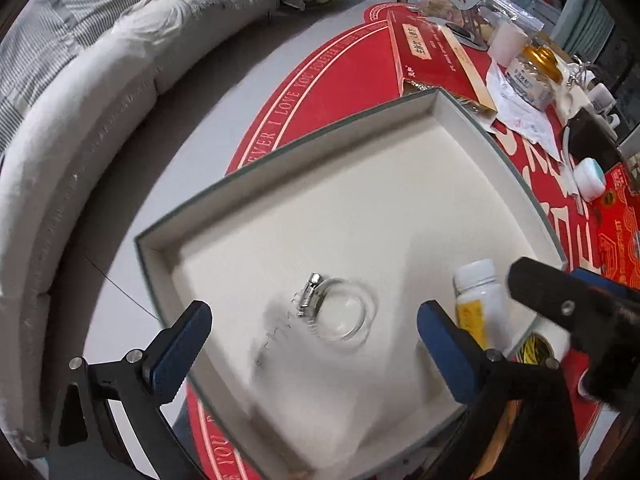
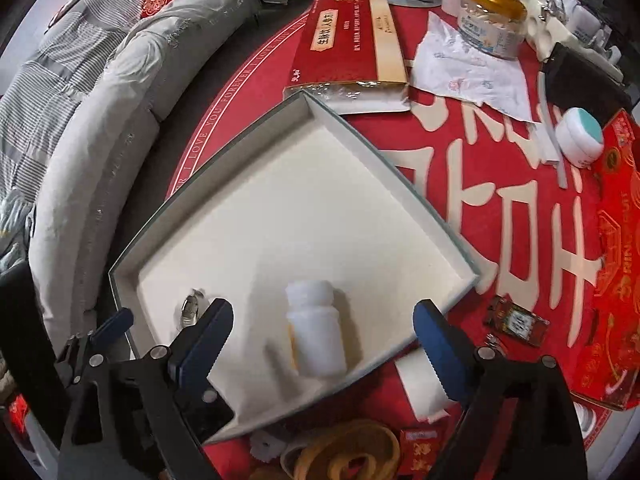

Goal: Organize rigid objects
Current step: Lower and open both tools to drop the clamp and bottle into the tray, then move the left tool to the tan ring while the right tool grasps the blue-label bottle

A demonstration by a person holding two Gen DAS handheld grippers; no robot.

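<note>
A shallow white box tray [image 1: 288, 152] lies on the red table mat. In the left wrist view a metal hose clamp [image 1: 310, 293] rests on the tray floor, directly beneath my left gripper [image 1: 314, 320]. That gripper is open, its blue pads wide on either side and clear of the clamp. A white pill bottle [image 2: 316, 332] with a yellow label lies on its side in the tray, between the spread fingers of my right gripper [image 2: 324, 316]. The pads stand apart from the bottle. The bottle [image 1: 480, 304] also shows at the right of the left wrist view.
A red gift box [image 2: 348, 44] lies beyond the tray's far corner, with paper, a gold-lidded jar [image 2: 492, 12] and a teal-lidded pot [image 2: 580, 136] further right. A small circuit board [image 2: 516, 324] and yellow tape roll [image 2: 348, 456] lie near the tray's front. A grey sofa [image 1: 80, 140] curves left.
</note>
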